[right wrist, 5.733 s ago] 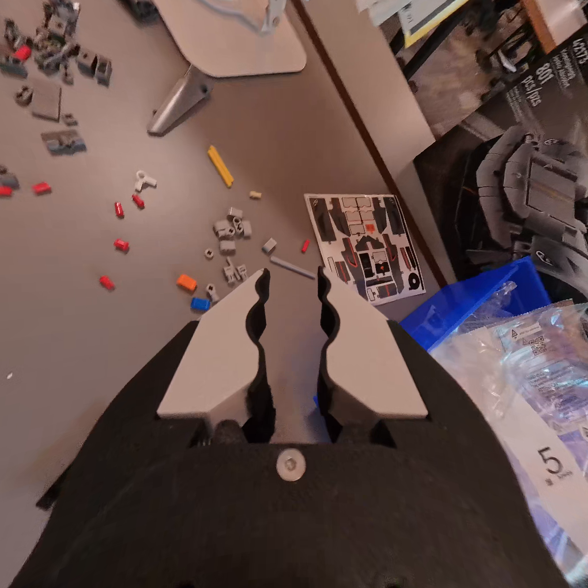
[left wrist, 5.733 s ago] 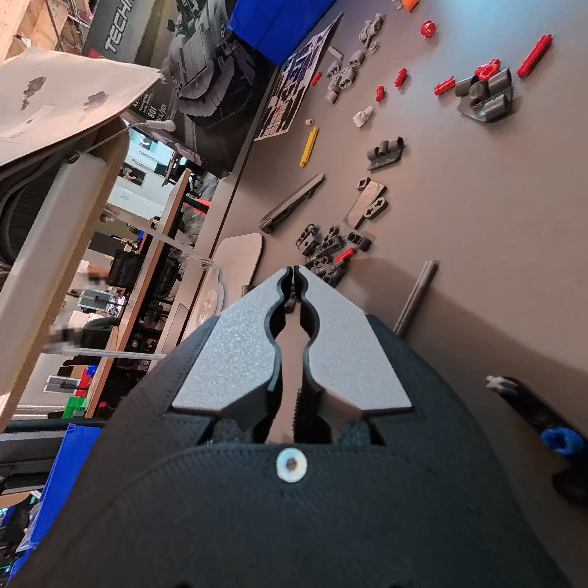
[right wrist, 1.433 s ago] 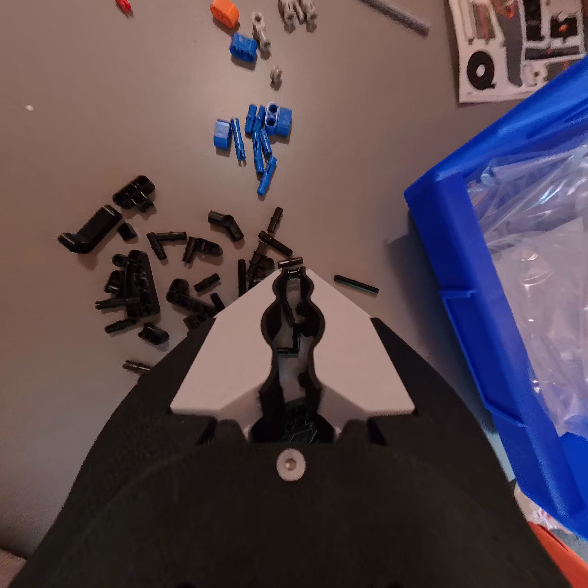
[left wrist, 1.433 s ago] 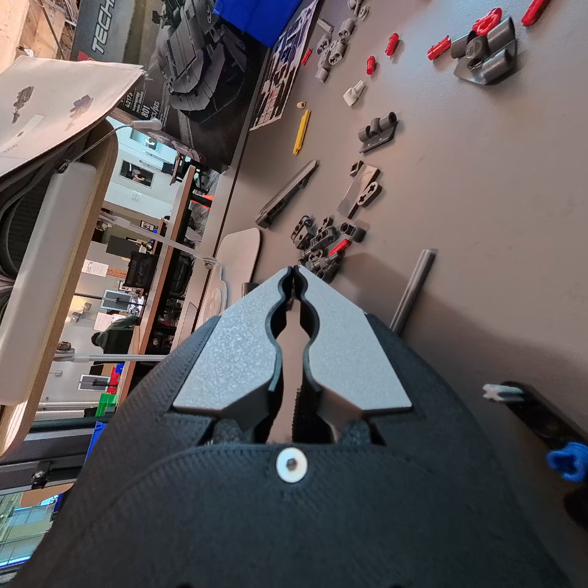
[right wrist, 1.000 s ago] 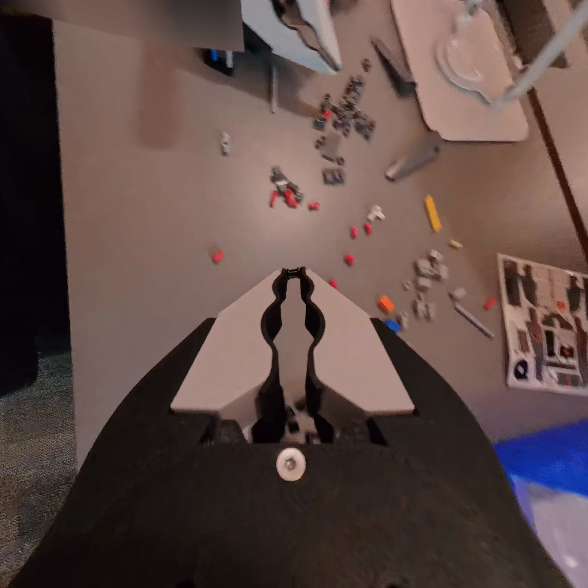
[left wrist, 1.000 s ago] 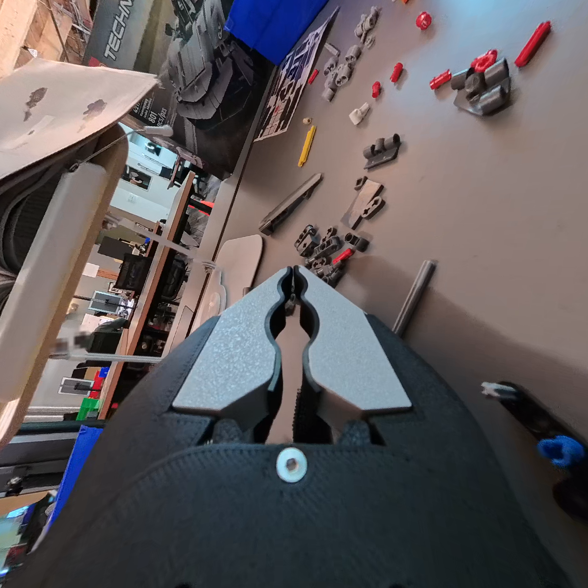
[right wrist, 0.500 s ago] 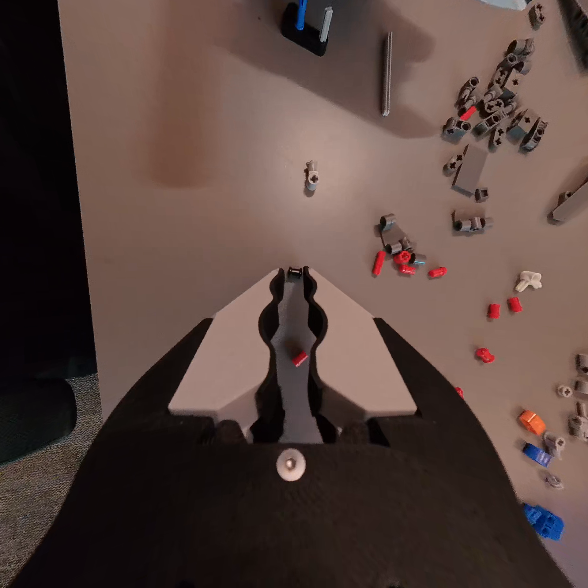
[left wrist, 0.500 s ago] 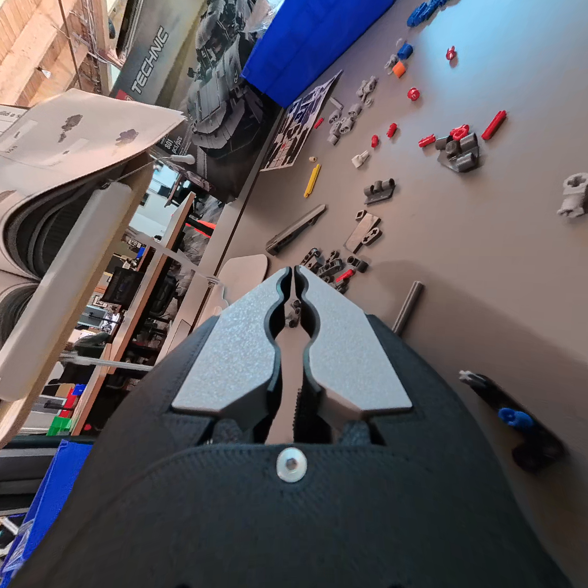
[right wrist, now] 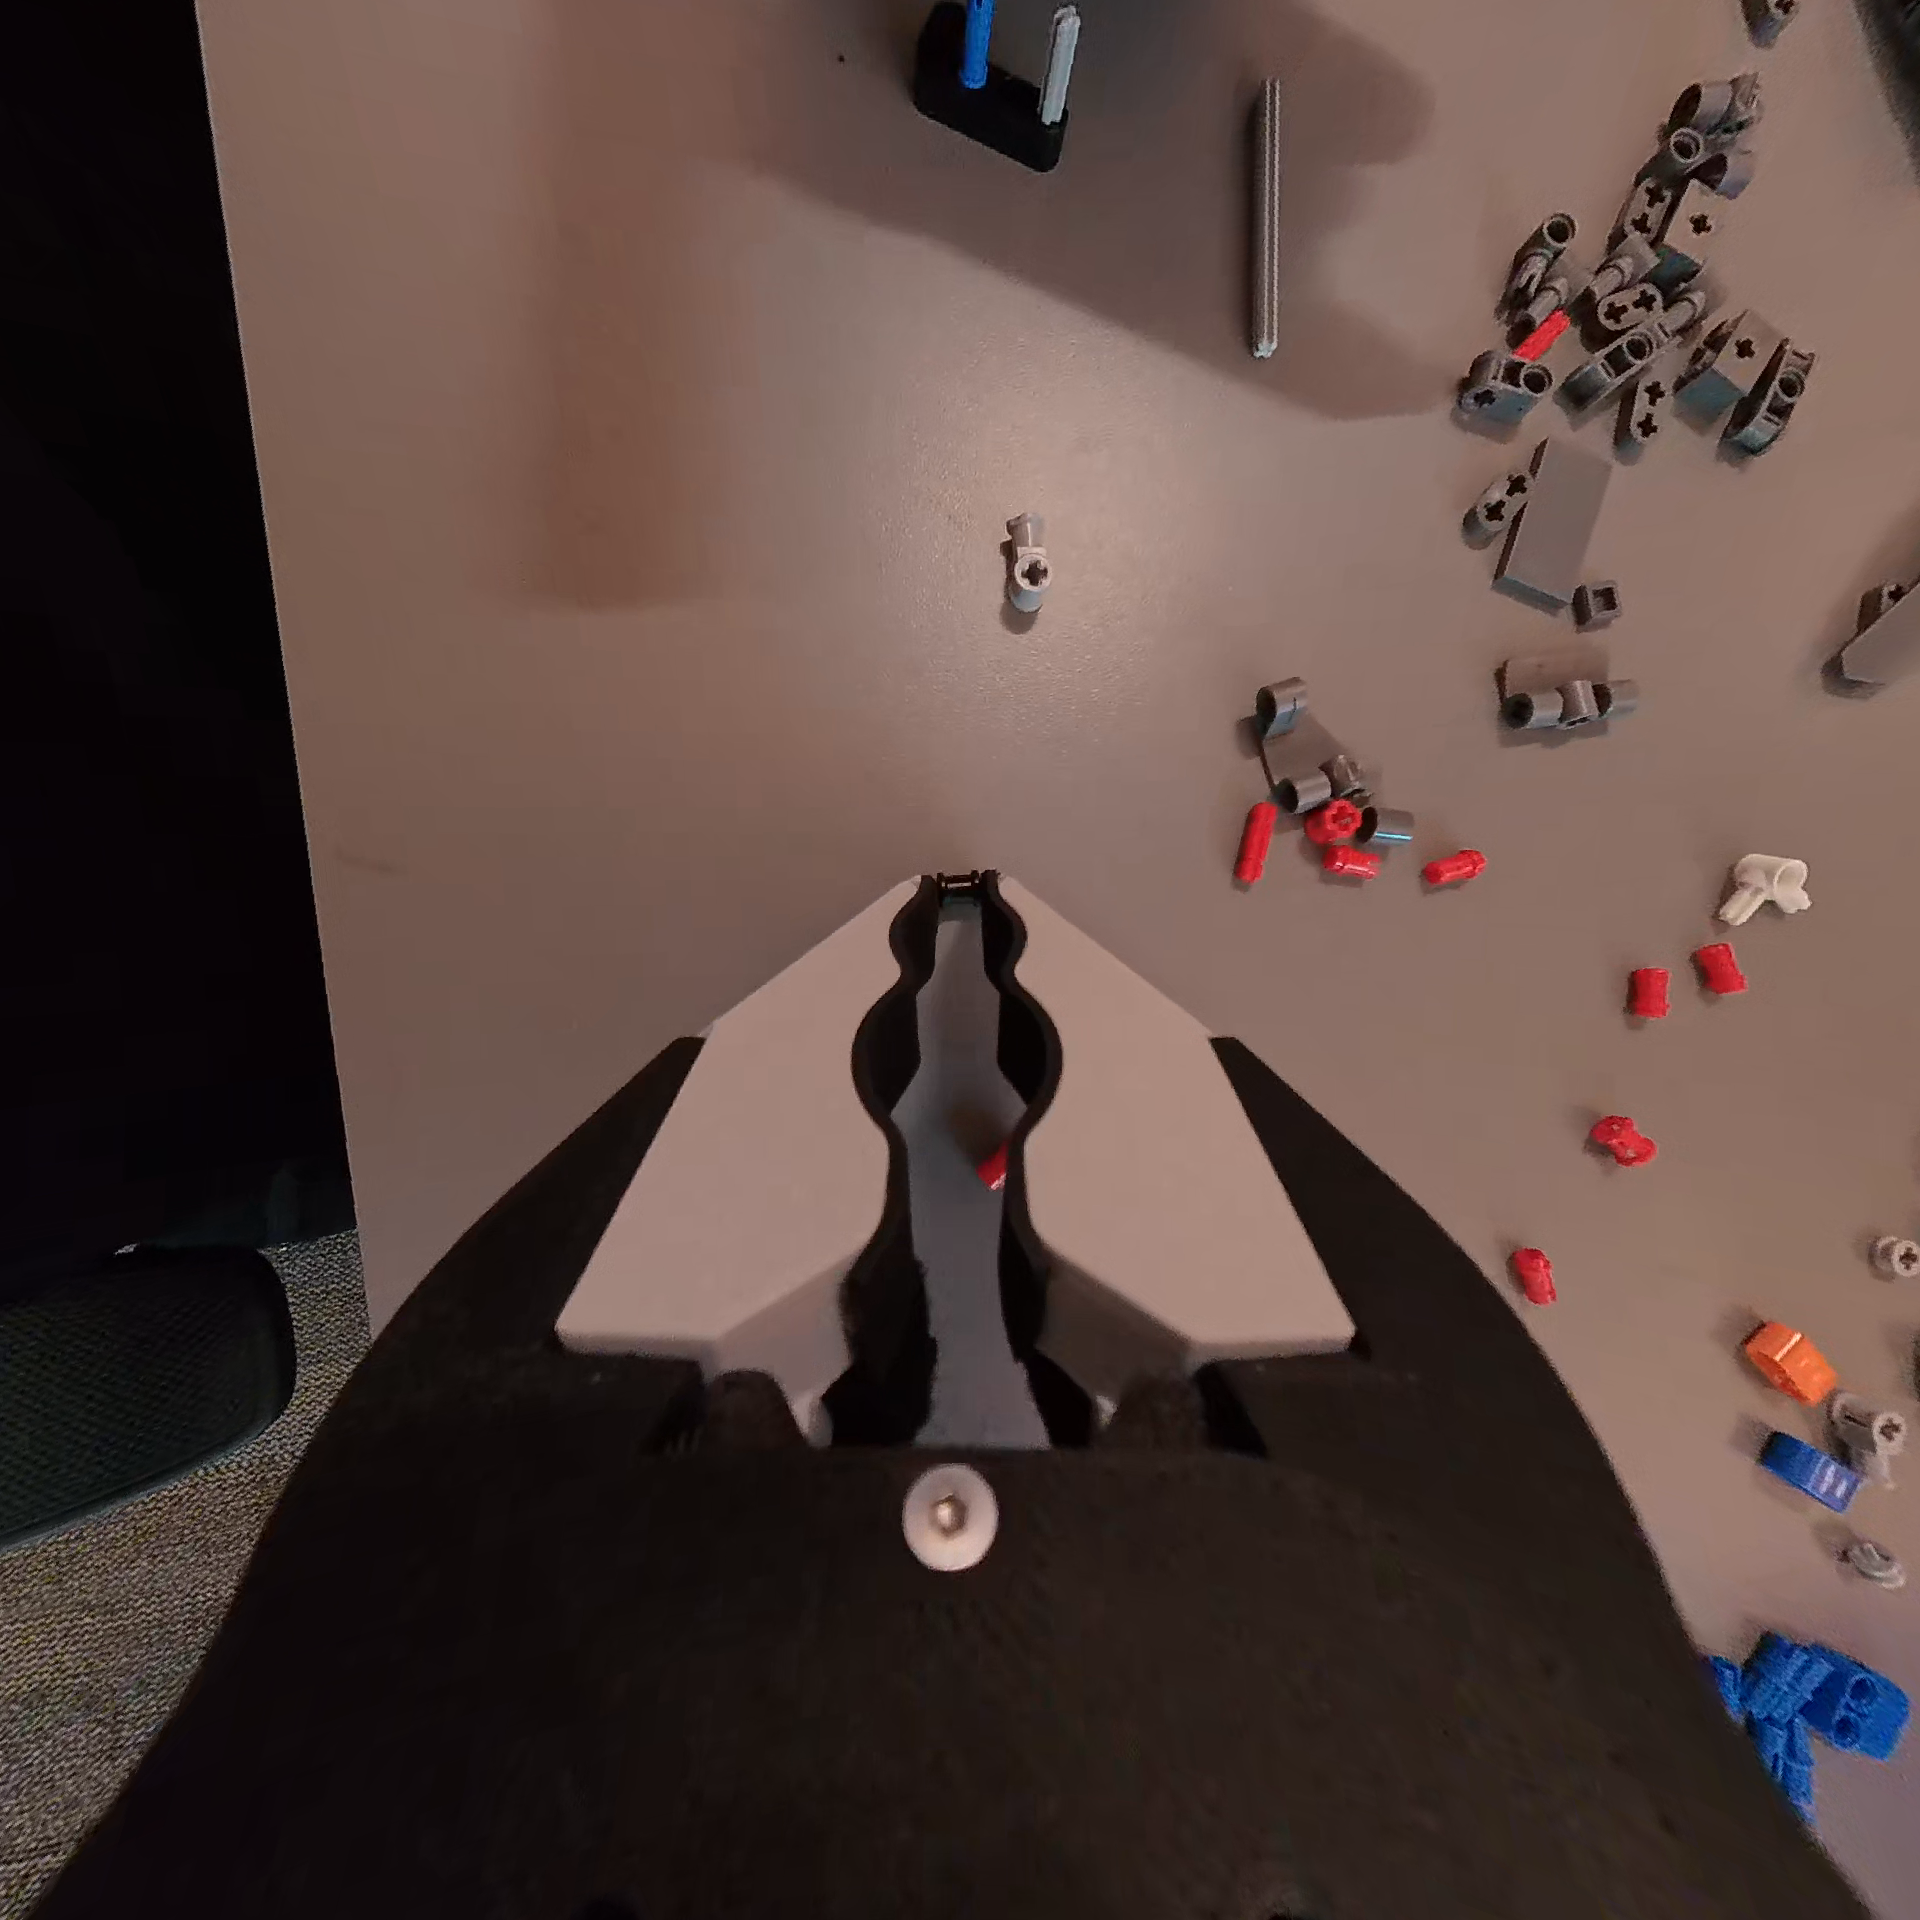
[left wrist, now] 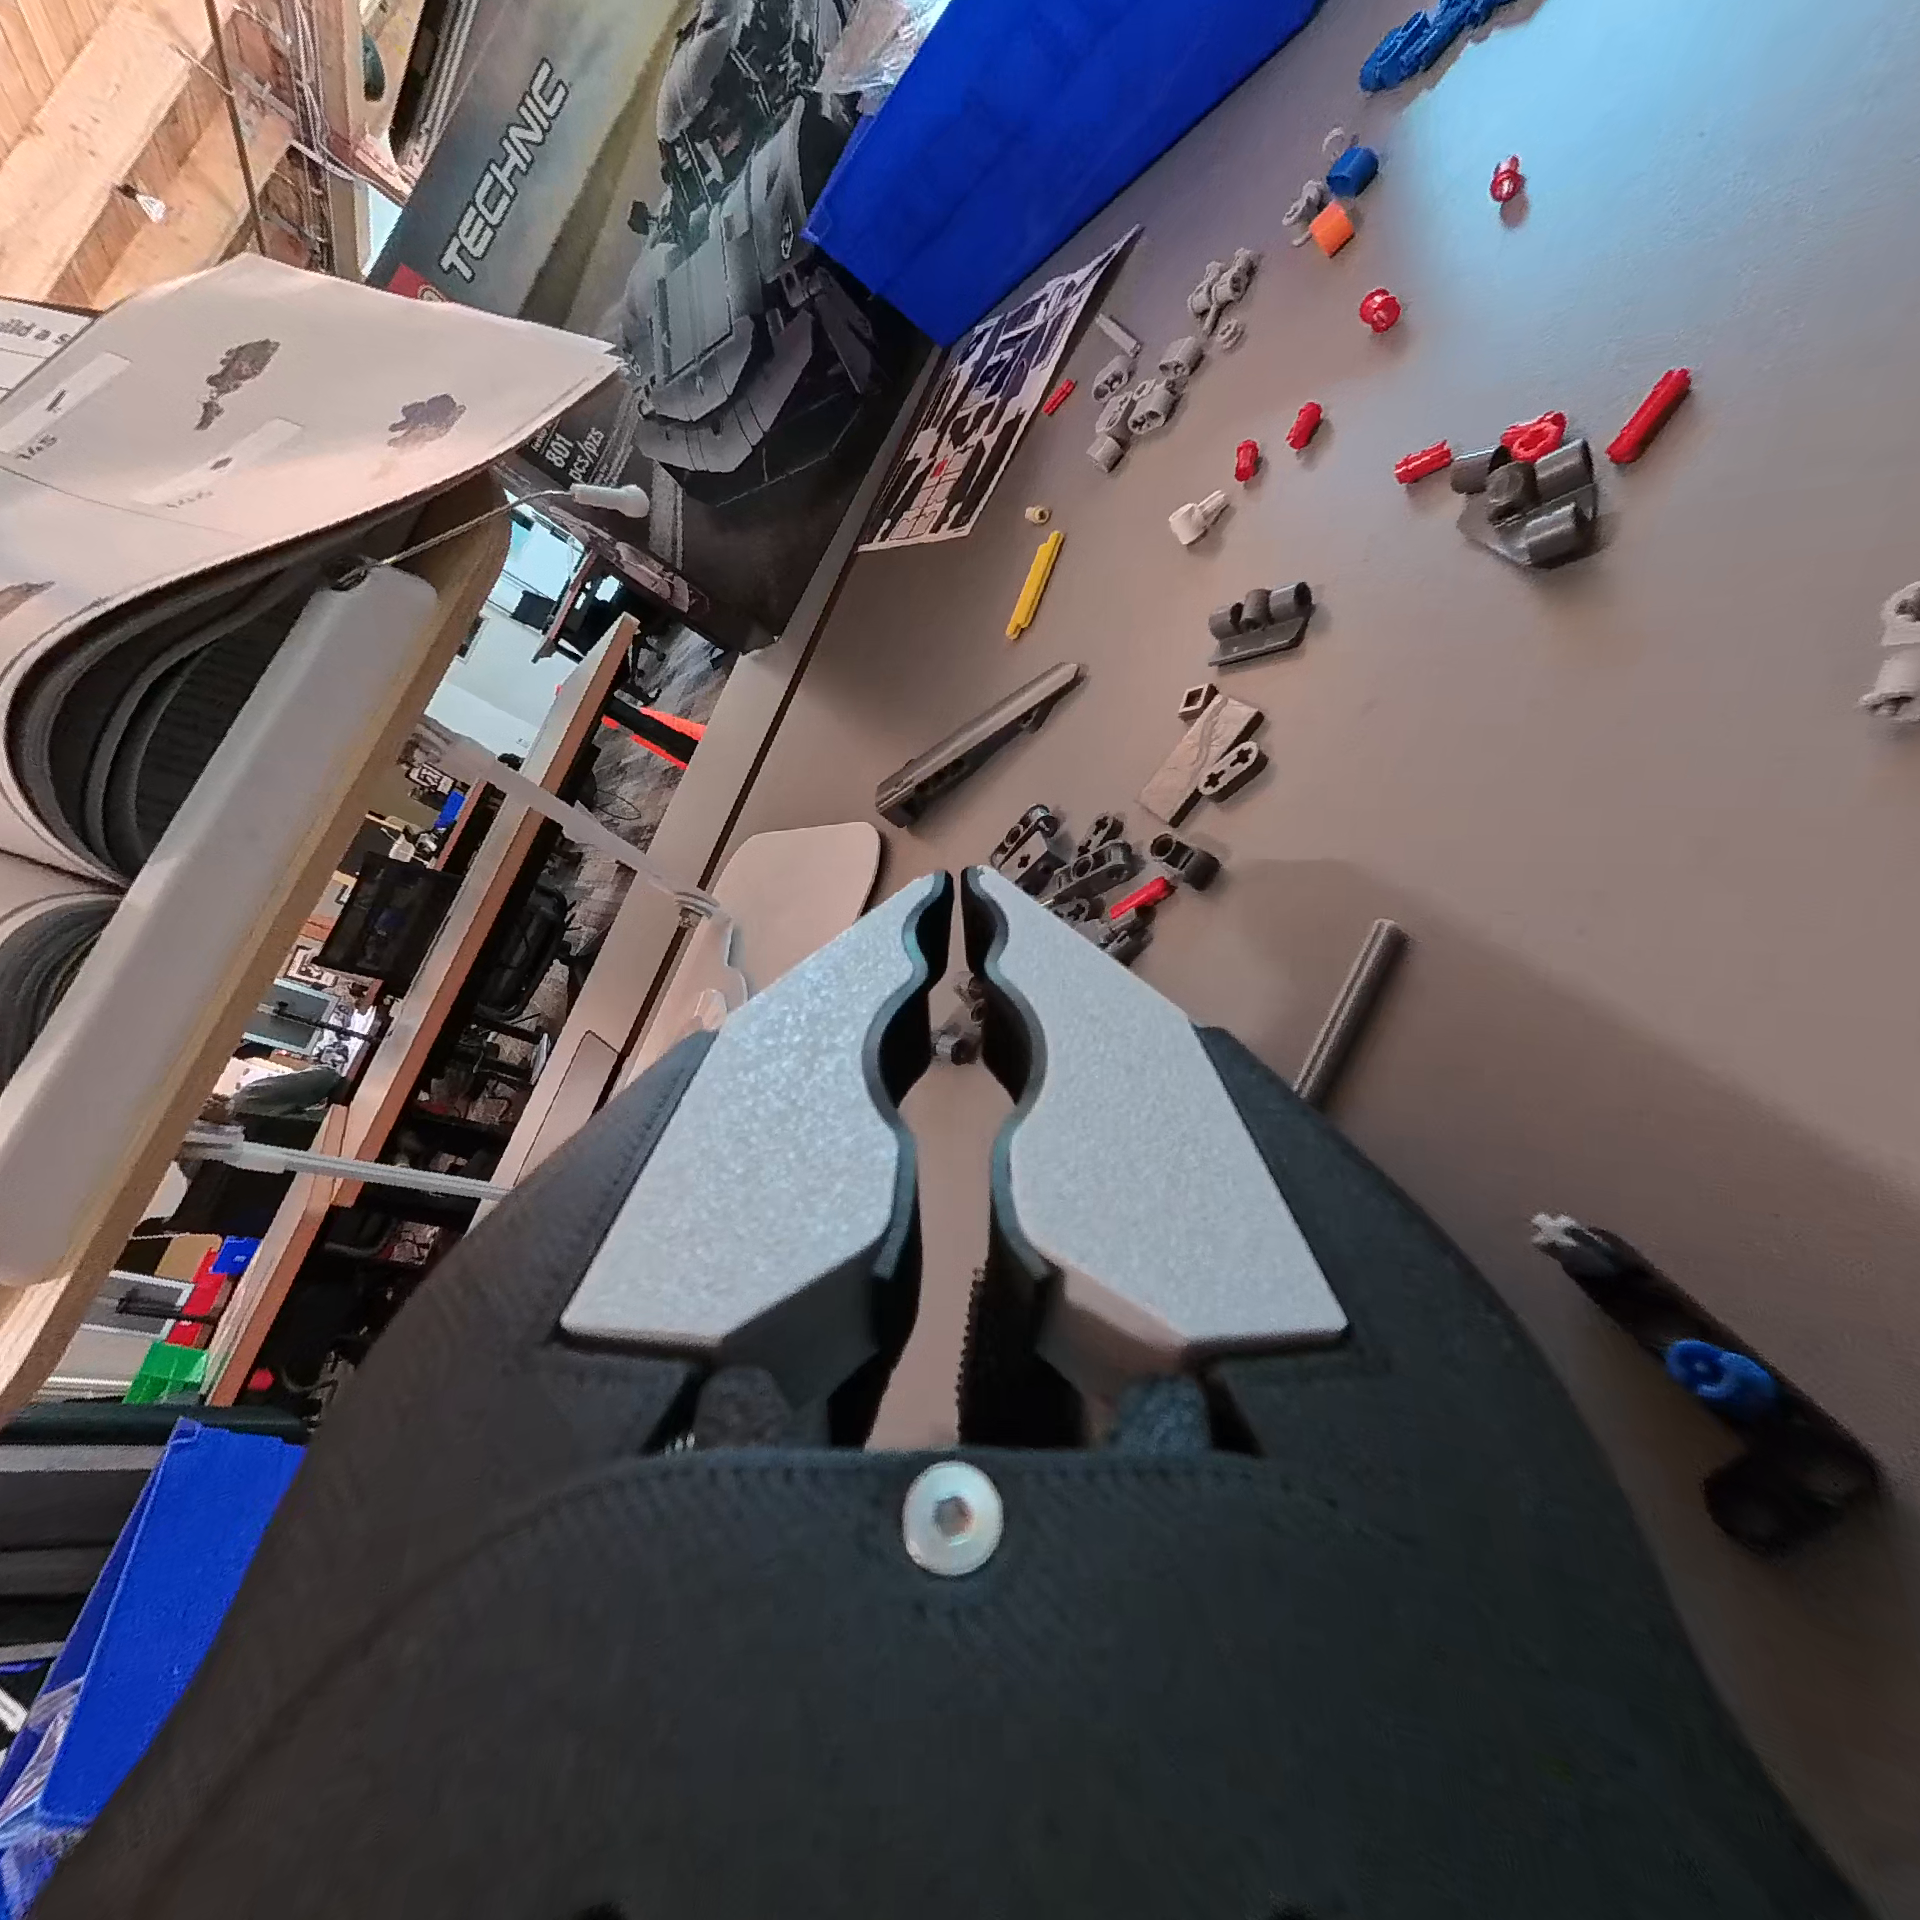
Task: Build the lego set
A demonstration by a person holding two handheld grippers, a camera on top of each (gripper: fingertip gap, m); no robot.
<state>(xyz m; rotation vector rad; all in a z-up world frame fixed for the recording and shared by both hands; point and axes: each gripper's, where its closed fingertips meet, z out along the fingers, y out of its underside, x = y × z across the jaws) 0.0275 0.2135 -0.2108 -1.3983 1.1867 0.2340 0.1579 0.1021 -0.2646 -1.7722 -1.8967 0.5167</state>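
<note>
On the grey table point(right wrist: 727, 520) strewn with small parts, our right gripper point(right wrist: 961, 883) pinches a small black pin point(right wrist: 961, 881); our left gripper point(left wrist: 956, 904) is closed, empty; the room behind blurs.

My right gripper point(right wrist: 961, 883) now pinches a small black pin point(right wrist: 961, 881) crosswise at its very tips, where seconds ago its jaws stood wide and bare over the sticker sheet. It has left the black pile by the blue bin and hangs over bare table point(right wrist: 644, 727), a light grey connector point(right wrist: 1027, 566) just ahead at centre. In my left view the camera has tipped back, so the blue bin point(left wrist: 1039, 145) and blue pieces point(left wrist: 1429, 42) now enter along the top.
</note>
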